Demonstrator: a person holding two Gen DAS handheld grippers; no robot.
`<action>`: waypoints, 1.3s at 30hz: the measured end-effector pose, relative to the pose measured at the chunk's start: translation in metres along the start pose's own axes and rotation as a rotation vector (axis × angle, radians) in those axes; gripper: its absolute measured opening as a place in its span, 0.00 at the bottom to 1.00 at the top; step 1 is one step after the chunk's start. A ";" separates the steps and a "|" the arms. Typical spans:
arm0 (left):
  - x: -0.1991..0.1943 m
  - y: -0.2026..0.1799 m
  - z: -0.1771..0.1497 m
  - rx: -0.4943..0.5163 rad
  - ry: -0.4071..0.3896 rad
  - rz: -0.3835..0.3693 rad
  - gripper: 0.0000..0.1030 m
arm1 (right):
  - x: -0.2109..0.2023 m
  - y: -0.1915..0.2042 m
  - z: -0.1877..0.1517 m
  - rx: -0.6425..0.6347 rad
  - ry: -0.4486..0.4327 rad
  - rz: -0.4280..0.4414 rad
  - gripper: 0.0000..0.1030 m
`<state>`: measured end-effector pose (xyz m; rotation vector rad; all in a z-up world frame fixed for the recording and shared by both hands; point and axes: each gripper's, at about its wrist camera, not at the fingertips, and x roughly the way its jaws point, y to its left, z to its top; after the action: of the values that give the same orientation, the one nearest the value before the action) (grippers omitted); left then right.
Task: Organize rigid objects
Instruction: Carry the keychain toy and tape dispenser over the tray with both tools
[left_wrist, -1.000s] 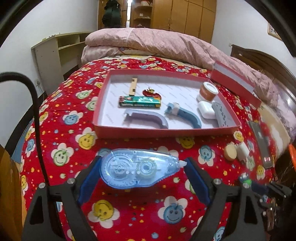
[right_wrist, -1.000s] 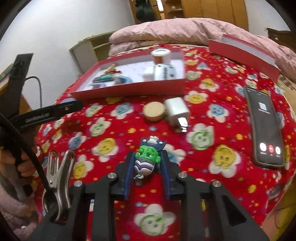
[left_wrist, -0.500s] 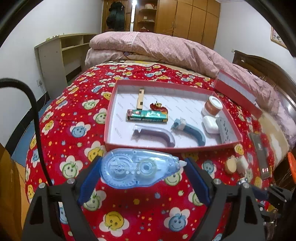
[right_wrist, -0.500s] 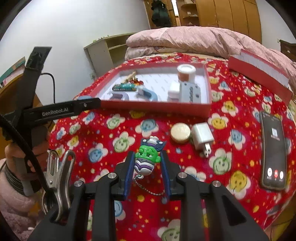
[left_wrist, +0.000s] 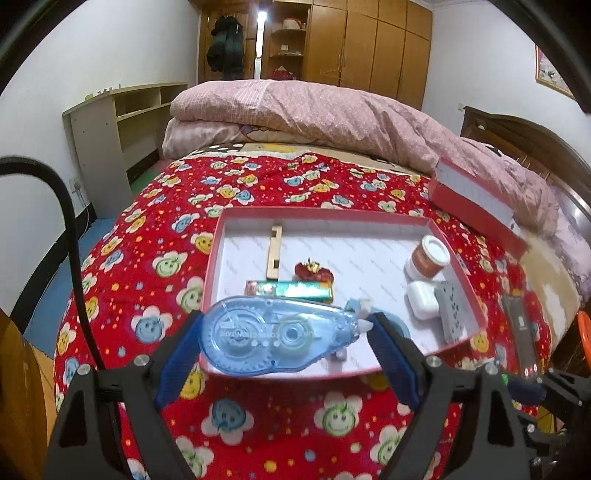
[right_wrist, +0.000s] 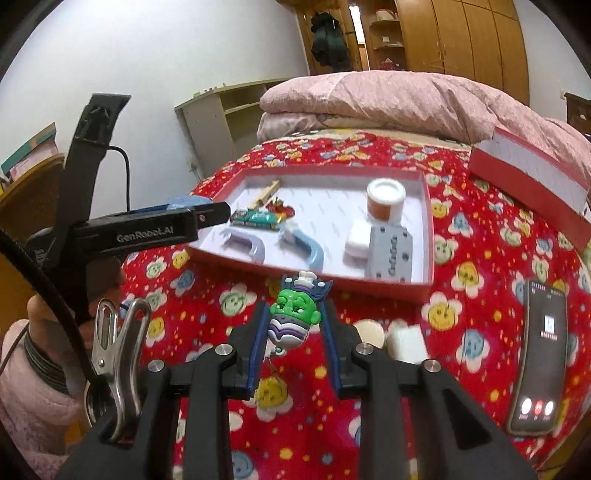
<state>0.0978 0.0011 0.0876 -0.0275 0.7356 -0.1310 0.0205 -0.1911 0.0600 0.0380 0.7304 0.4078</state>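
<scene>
My left gripper (left_wrist: 284, 339) is shut on a clear blue correction tape dispenser (left_wrist: 277, 338), held above the near edge of the red tray (left_wrist: 210, 254). My right gripper (right_wrist: 293, 325) is shut on a green and purple keychain figure (right_wrist: 293, 317), its chain hanging below, held above the bedspread in front of the tray (right_wrist: 428, 221). The tray holds a wooden piece (left_wrist: 274, 251), a green pack (left_wrist: 291, 288), a red trinket (left_wrist: 312, 271), a round jar (right_wrist: 385, 197), a white case (right_wrist: 357, 242), a grey block (right_wrist: 389, 254) and two curved handles (right_wrist: 245, 243).
A phone (right_wrist: 539, 354) lies on the red bedspread at the right. A round wooden disc (right_wrist: 369, 332) and a white charger (right_wrist: 406, 345) lie near my right gripper. The tray's lid (right_wrist: 532, 181) leans on the pink quilt (left_wrist: 314, 114). My left gripper shows in the right wrist view (right_wrist: 147, 229).
Both grippers have risen and moved forward toward the tray with their objects still held. The tape dispenser now hangs over the tray's near edge.
</scene>
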 end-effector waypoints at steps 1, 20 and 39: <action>0.003 0.000 0.002 0.002 0.001 0.001 0.88 | 0.001 0.000 0.003 0.001 -0.003 0.000 0.28; 0.067 0.001 0.039 0.012 0.008 0.039 0.88 | 0.058 -0.008 0.056 0.015 -0.042 -0.014 0.28; 0.107 0.003 0.041 0.000 0.069 0.057 0.88 | 0.108 -0.024 0.054 0.044 -0.002 -0.071 0.28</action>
<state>0.2037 -0.0103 0.0463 -0.0022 0.8047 -0.0781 0.1366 -0.1666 0.0271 0.0536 0.7369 0.3241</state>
